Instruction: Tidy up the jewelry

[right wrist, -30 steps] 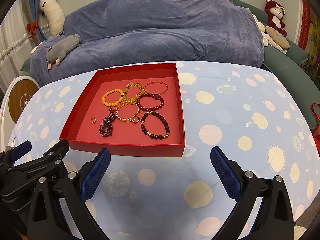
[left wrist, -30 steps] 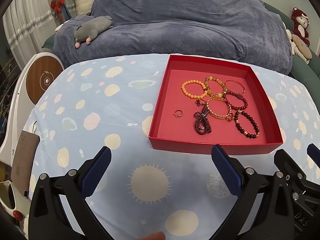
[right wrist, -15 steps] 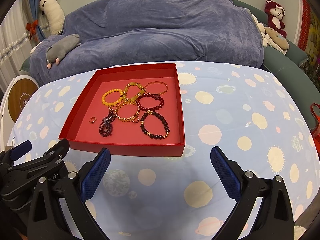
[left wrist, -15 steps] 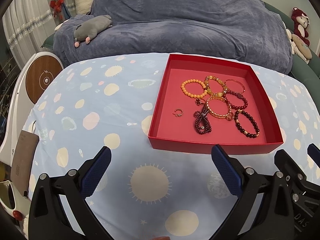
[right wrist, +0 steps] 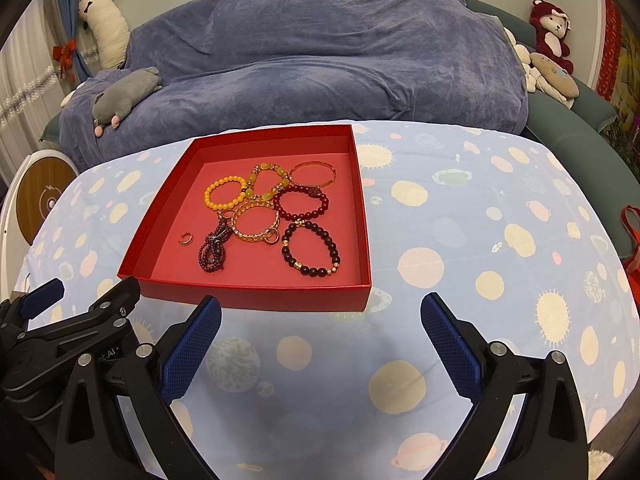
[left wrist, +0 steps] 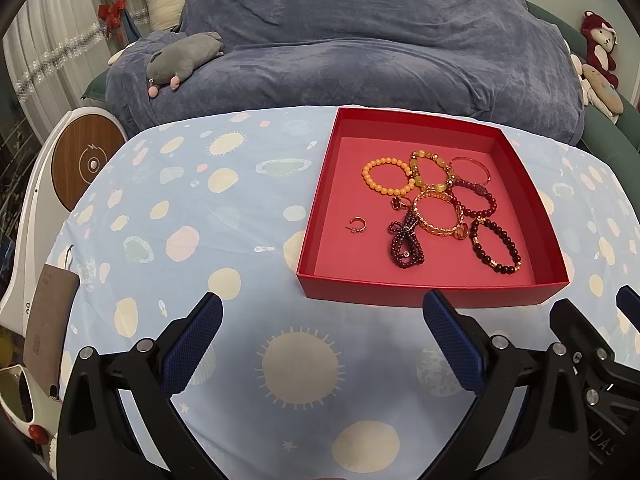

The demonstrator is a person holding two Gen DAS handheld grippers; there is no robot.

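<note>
Inside the red tray (left wrist: 316, 216) on the desk (left wrist: 192, 216): bracelets (left wrist: 436, 204) heaped and overlapping toward the far right, a small ring (left wrist: 357, 225) lying apart at the near left. Nearer, well short of the tray's near wall, left gripper (left wrist: 324, 344) and right gripper (right wrist: 320, 344) both spread wide over the patterned cloth, holding nothing. Fits either a pile awaiting sorting or one just gathered in; for any pick, best to take an outer, free-lying piece by a single strand, clear of the tangle.
</note>
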